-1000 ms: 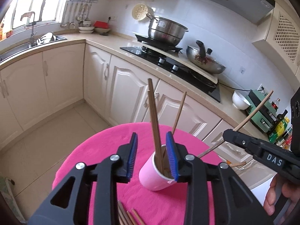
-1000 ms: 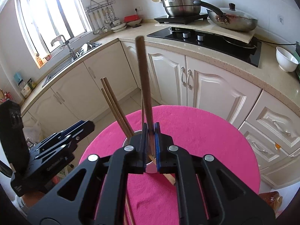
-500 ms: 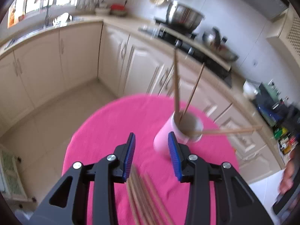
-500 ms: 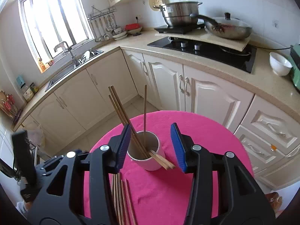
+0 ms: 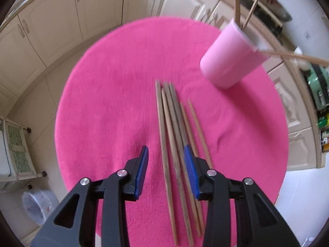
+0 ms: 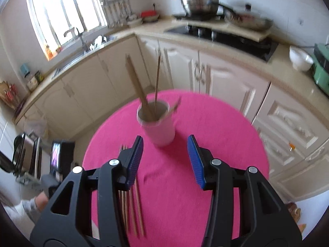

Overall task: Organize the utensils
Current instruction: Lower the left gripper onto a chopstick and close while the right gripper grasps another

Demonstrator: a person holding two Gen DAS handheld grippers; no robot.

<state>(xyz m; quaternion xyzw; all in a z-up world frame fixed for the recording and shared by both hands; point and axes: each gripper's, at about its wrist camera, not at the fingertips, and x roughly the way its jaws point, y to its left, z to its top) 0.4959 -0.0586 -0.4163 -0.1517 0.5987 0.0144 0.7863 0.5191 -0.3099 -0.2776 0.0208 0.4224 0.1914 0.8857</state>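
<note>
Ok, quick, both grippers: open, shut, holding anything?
Left gripper: open, empty, over the loose chopsticks.
Right gripper: jaws just opened, empty, short of the pink cup.

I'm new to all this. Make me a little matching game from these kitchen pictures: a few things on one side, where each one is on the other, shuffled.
Things:
1. pink cup
2. loose chopsticks
3. white bowl
4. steel pot

Places:
A. on the stove at the back
B. lying flat on the pink cloth
C. on the counter, beside a green appliance
D. standing on the pink cloth, with chopsticks sticking out of it

Pairs: 1-D, 2-B, 3-C, 4-A
</note>
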